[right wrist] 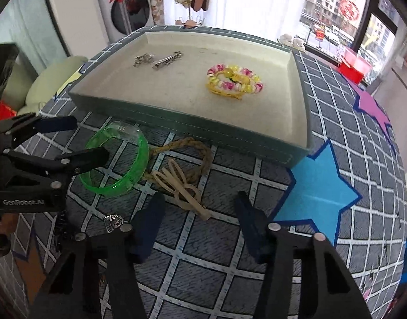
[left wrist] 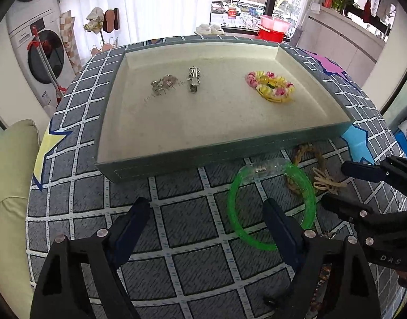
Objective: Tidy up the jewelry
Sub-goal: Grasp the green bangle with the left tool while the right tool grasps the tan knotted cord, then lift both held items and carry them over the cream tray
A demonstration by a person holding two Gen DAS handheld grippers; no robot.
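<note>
Black angular left gripper (left wrist: 206,219), dark blue fingers (left wrist: 133,226), silver screws, white "GenRobot.AI" lettering

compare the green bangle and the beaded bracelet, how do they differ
The green bangle is one solid translucent ring in a single colour; the beaded bracelet is strung from many small pink, yellow and white beads with a yellow cord. The green bangle lies on the patterned cloth outside the tray; the beaded bracelet lies inside it. The bangle's ring looks wider. Both lie flat, and neither is held.

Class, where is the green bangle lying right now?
The green bangle lies on the grid-patterned cloth just in front of the tray, touching the braided cord to its right.
</note>
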